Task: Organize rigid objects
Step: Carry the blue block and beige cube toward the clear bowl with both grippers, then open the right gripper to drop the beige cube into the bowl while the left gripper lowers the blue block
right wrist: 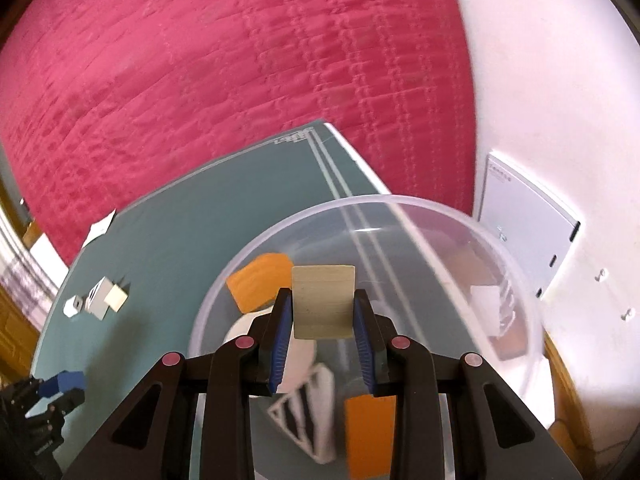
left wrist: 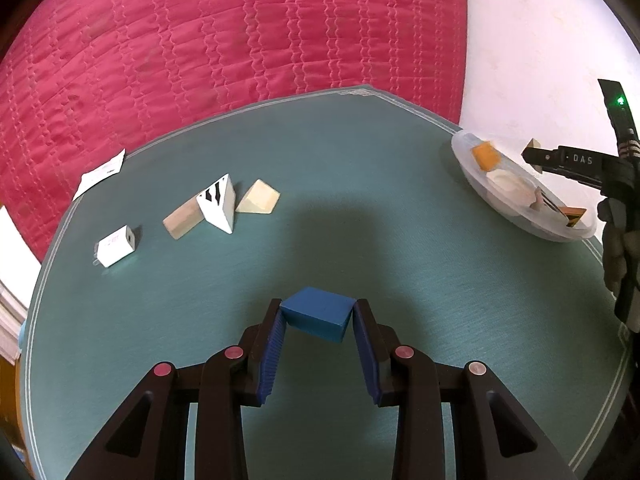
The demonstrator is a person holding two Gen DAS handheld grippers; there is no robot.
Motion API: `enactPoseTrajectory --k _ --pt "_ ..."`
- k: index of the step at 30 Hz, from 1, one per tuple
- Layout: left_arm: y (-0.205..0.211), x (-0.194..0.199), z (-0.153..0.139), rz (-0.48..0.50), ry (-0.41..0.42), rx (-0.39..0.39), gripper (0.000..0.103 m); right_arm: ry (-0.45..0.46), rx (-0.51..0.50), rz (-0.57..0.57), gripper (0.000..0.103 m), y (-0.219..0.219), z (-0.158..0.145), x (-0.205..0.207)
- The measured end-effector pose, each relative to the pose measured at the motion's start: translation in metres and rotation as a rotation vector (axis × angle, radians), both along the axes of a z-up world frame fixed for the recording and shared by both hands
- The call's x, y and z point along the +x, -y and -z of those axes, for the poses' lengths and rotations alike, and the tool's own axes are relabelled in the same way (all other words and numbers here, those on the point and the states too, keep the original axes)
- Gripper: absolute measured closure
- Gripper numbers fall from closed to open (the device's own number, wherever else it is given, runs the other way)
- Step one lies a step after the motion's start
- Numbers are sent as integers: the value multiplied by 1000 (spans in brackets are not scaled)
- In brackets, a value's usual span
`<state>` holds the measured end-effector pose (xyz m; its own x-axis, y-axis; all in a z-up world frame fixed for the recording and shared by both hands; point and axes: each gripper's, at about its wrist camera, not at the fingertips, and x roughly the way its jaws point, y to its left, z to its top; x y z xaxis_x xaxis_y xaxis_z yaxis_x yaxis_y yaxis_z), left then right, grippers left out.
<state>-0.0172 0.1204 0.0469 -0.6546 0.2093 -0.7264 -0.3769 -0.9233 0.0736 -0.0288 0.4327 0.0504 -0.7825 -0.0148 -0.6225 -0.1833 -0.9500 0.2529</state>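
Observation:
My left gripper [left wrist: 318,312] is shut on a blue block [left wrist: 318,314] and holds it over the teal table [left wrist: 360,200]. My right gripper [right wrist: 322,300] is shut on a pale wooden block [right wrist: 323,300] above a clear plastic bowl [right wrist: 400,204]. The bowl holds an orange block [right wrist: 260,284], a white striped wedge [right wrist: 308,412], another orange block [right wrist: 368,432] and a white round piece. In the left wrist view the bowl [left wrist: 500,196] sits at the table's right edge with the right gripper [left wrist: 534,156] over it.
On the table's left lie a white charger [left wrist: 116,246], a tan wooden block [left wrist: 182,220], a white striped wedge [left wrist: 218,202] and a pale wedge [left wrist: 258,198]. A paper slip [left wrist: 102,172] lies at the far-left edge. A pink quilted bed [left wrist: 200,40] is beyond.

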Motion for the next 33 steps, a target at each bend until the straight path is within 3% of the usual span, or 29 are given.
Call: enactPoseTrajectory --k 14,16,17,33 --pt "-37 6 -9 85 -24 -14 66 2 -41 46 70 -23 7 31" --pt "-41 7 -11 95 -27 -14 66 -5 -68 68 52 -29 7 35" --pt "-45 7 -12 102 -31 -15 66 -13 -79 79 50 -31 7 38" --pt "-111 -4 -35 244 -71 7 66 -122 -47 236 49 -50 -12 68"
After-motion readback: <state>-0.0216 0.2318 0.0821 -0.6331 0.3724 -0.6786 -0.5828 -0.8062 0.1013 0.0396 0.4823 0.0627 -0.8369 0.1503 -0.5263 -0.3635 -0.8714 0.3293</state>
